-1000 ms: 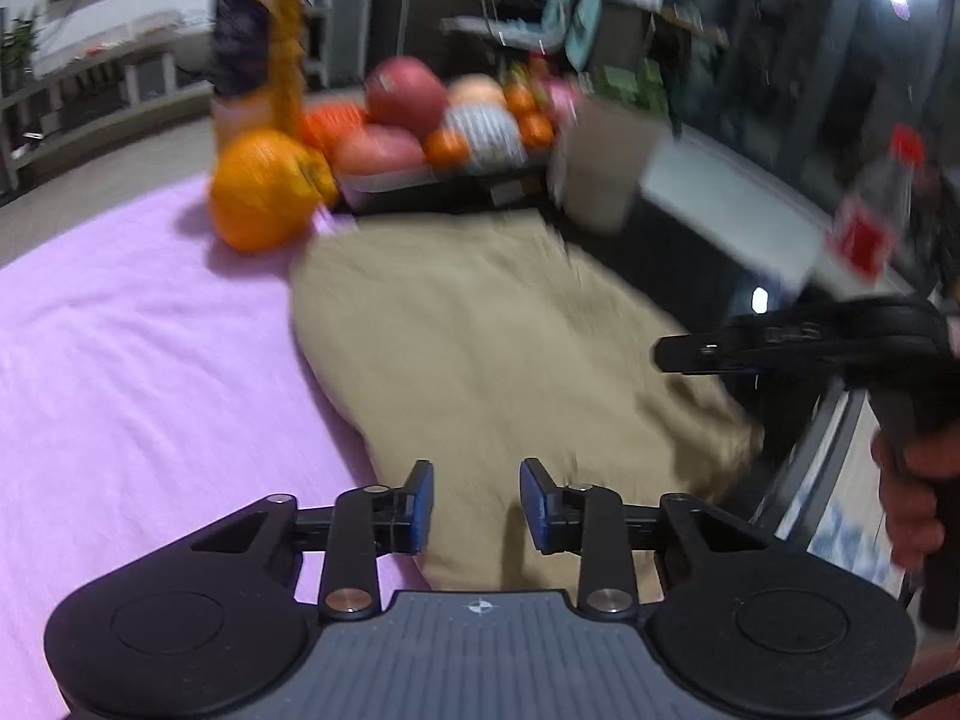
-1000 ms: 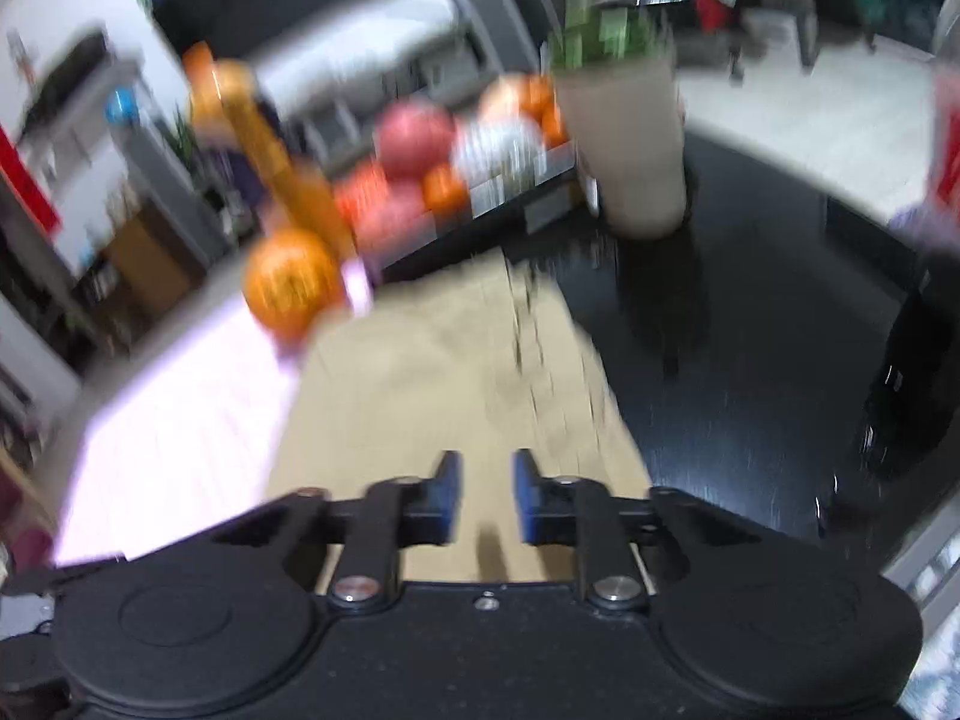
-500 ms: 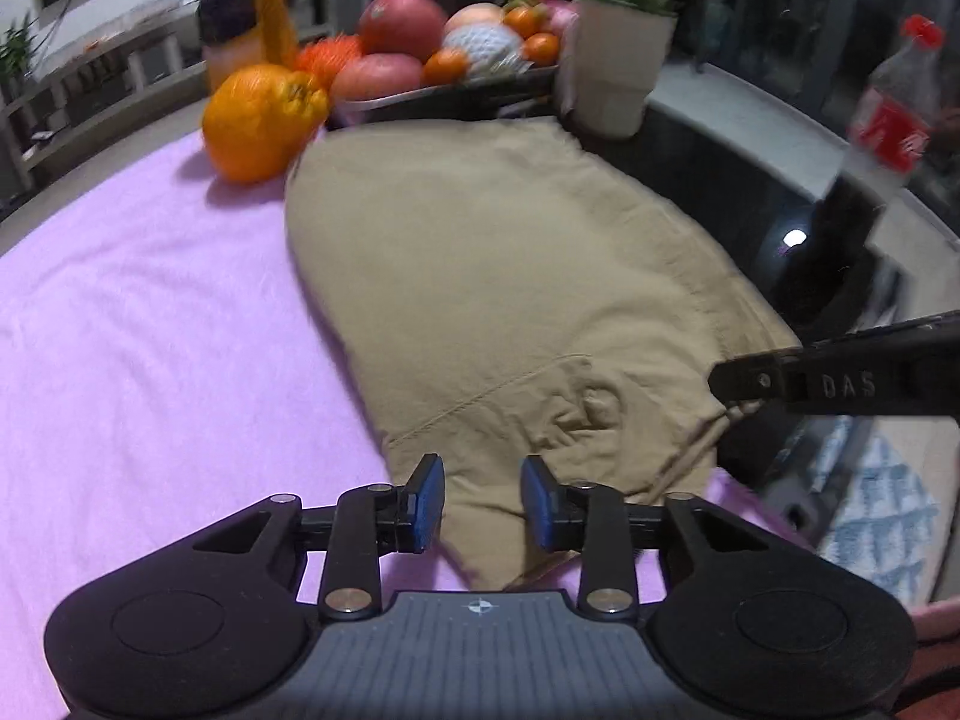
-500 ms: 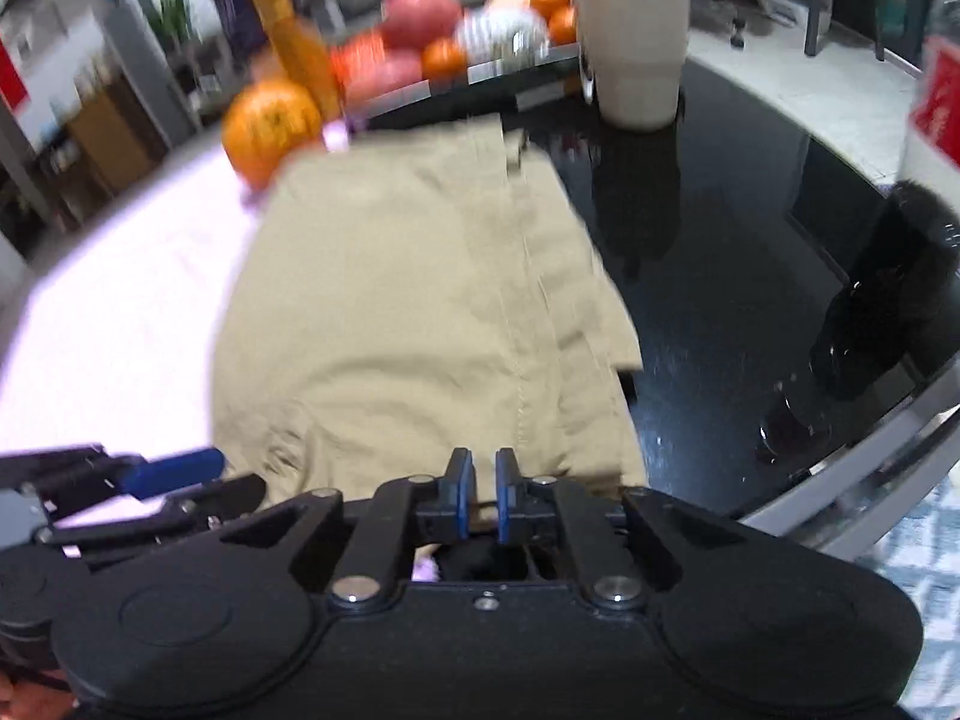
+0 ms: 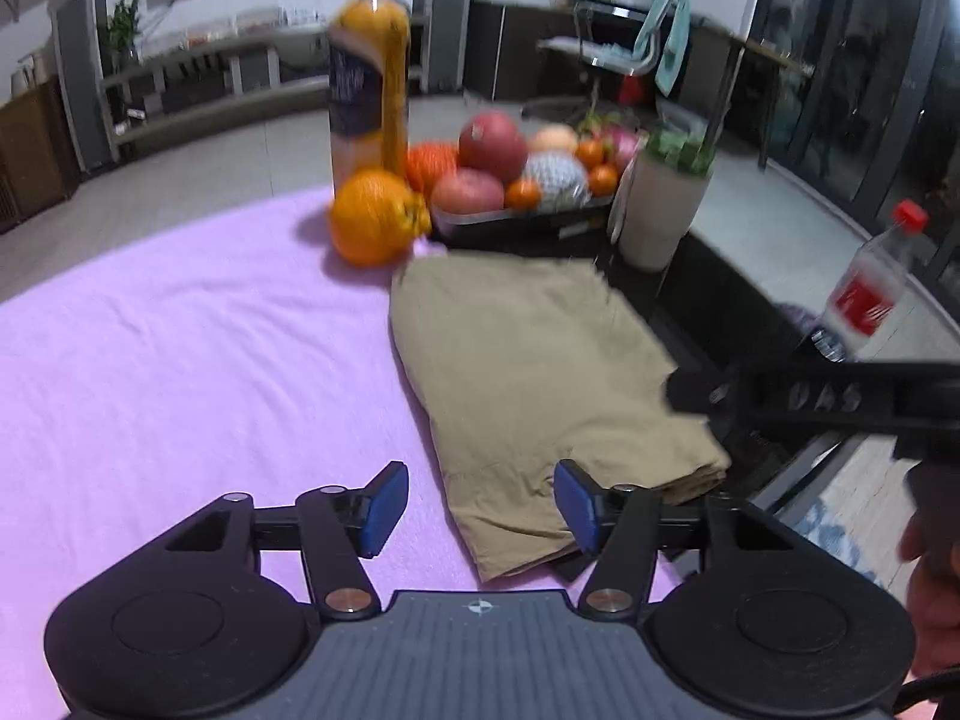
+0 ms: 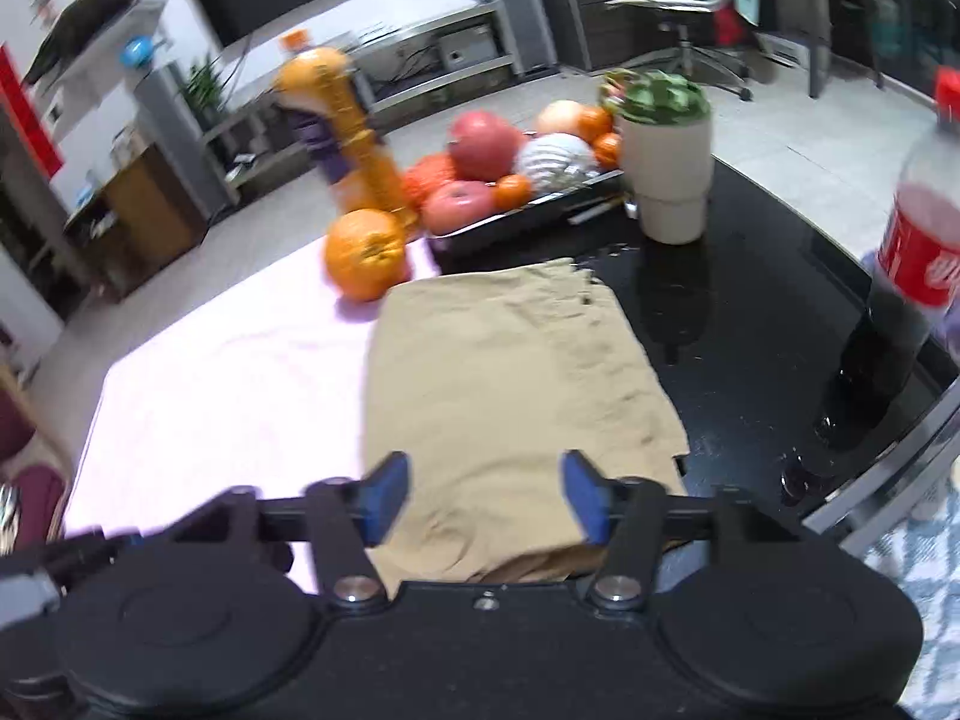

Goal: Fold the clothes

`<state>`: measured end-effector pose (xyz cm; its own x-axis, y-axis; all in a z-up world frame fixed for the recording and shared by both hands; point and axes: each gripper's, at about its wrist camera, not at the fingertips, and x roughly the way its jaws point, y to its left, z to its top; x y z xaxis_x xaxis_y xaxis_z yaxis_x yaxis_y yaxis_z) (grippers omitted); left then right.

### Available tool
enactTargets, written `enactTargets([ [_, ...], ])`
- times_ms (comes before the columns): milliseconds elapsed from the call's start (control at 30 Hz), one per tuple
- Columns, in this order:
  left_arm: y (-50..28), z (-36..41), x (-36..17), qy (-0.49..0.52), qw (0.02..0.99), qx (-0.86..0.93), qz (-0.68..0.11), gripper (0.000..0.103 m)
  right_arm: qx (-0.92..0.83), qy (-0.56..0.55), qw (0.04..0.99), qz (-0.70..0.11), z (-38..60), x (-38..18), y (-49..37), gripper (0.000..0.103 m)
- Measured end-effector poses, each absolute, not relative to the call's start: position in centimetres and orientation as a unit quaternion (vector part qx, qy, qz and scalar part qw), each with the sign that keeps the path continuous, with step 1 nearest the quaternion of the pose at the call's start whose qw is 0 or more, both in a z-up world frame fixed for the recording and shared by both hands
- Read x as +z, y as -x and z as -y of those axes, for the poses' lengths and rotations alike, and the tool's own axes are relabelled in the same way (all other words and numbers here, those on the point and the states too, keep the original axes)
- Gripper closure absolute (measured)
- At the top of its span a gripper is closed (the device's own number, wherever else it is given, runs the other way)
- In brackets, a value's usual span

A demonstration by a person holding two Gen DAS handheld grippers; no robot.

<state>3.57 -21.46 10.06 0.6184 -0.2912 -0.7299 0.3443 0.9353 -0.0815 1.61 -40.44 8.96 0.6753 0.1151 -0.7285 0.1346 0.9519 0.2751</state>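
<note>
A folded tan garment (image 5: 540, 372) lies flat across a pink cloth (image 5: 180, 372) and the black worktop (image 6: 750, 312) (fruit tray behind), while the left gripper (image 5: 480, 507) and right gripper (image 6: 485, 495) hover above, fingers opening wide, empty.

I'm seeing dim, cool indoor light; everything around the juice bottle (image 5: 369, 90) is smearing with motion blur, the black table (image 6: 756, 312) beside it is glaring, and fisheye edges are bending darkly.

Both grippers lifted off the tan garment (image 6: 510, 384), left gripper (image 5: 477, 507) and right gripper (image 6: 483, 495) jaws opening, cloth released and folded shorter.
</note>
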Motion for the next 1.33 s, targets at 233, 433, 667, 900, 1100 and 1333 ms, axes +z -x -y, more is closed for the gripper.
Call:
enactTargets([
  [233,0.8,19.3,14.5,-0.021,0.901,-0.197,-0.386,0.027,0.005,-0.076,0.92,-0.384,36.7,15.7,2.1,0.024],
  [433,3.4,18.4,16.5,-0.017,0.909,-0.204,-0.362,0.019,-0.003,-0.038,0.93,-0.366,35.9,19.1,4.9,0.018],
  [667,4.8,19.0,15.5,-0.029,0.902,-0.208,-0.376,0.018,-0.014,-0.049,0.925,-0.376,36.2,18.0,7.1,0.01],
  [900,5.8,19.8,14.8,-0.045,0.898,-0.219,-0.38,0.018,-0.019,-0.067,0.919,-0.388,36.6,16.5,8.7,0.005],
  [1100,5.6,20.3,14.3,-0.052,0.896,-0.218,-0.383,0.017,-0.022,-0.072,0.917,-0.391,36.7,15.9,9.2,0.005],
  [1333,5.1,19.9,13.6,-0.046,0.894,-0.218,-0.388,0.016,-0.02,-0.076,0.916,-0.394,36.7,15.4,8.9,0.005],
])
